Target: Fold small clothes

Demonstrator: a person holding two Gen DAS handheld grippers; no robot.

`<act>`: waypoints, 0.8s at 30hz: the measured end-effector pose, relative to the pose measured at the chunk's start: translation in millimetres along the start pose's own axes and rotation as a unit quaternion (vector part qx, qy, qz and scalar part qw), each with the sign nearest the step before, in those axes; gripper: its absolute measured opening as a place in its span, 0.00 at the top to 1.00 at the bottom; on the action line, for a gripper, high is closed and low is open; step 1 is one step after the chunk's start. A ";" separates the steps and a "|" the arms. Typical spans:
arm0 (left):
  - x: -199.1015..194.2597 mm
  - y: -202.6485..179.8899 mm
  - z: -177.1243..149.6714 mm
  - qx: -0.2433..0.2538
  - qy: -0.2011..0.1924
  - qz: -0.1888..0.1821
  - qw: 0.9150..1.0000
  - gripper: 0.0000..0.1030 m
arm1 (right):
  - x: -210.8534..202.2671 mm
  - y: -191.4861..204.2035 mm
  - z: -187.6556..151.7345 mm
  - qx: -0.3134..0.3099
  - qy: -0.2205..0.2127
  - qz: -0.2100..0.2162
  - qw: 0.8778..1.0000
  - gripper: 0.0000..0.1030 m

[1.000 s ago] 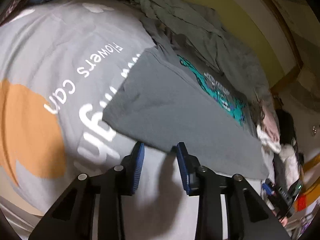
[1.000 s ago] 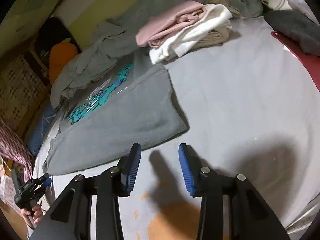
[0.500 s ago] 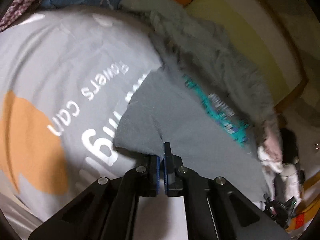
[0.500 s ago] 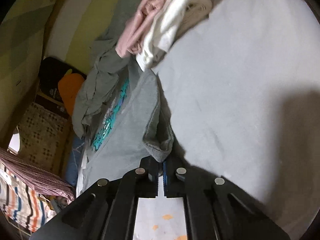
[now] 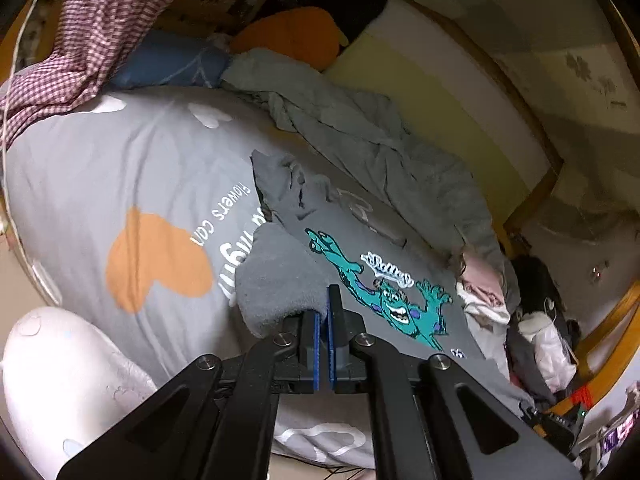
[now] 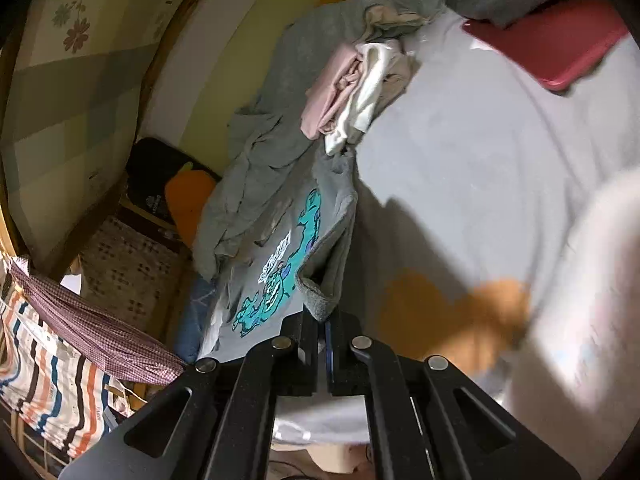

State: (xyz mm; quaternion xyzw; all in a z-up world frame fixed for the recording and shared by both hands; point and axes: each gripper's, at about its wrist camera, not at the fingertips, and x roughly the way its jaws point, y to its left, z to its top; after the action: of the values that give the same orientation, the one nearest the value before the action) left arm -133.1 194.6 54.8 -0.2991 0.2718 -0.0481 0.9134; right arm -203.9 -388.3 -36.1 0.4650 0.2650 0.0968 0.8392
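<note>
- Left claw [image 5: 328, 312] is pinching a near corner of the shirt [image 5: 360, 248], blue pads pressed together on the grey cloth with no gap showing.
- Right claw [image 6: 323, 322] is clamping the other near corner the same way; the hem is bunching just above its pads.
- Shirt is lying on the bed [image 5: 120, 160], print side showing, its far end toward the loose grey garment [image 5: 360, 136]. The near edge is lifting off the bed while the rest is resting flat.
- Judgement: both corners are being held so the edge travels level, likely to carry it over the print for a fold.
- Folded pink and white clothes [image 6: 352, 84] are sitting just beyond the shirt's far corner, touching or nearly so; cannot tell which.
- Risk, as a judgement: thick cloth is slipping-prone if the two claws move unevenly.
</note>
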 end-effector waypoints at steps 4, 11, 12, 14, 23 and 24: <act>15.9 -10.7 11.2 0.021 -0.009 0.016 1.000 0.98 | 10.8 9.8 9.5 -0.025 -0.008 -0.016 1.000 0.98; 89.2 -16.8 52.1 0.034 0.005 0.075 0.997 0.98 | 77.1 46.4 56.1 -0.122 0.014 -0.081 0.989 0.98; 99.9 -18.9 56.6 0.041 0.007 0.084 0.996 0.98 | 84.6 48.2 62.1 -0.125 0.014 -0.083 0.989 0.98; 123.1 -25.1 63.3 0.063 0.013 0.107 0.992 0.98 | 105.7 52.9 77.7 -0.123 0.018 -0.091 0.988 0.98; 198.9 -22.9 68.4 0.087 0.051 0.177 0.979 0.98 | 190.8 43.0 114.3 -0.086 0.058 -0.148 0.984 0.98; 204.1 -19.9 67.5 0.084 0.057 0.180 0.978 0.98 | 195.8 38.5 116.0 -0.081 0.060 -0.151 0.983 0.98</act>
State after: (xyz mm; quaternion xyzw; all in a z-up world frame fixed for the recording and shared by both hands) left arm 76.8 162.3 16.3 -0.1640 0.3673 0.0772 0.9122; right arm 26.0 -371.6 -24.0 0.3431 0.3737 0.0181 0.8616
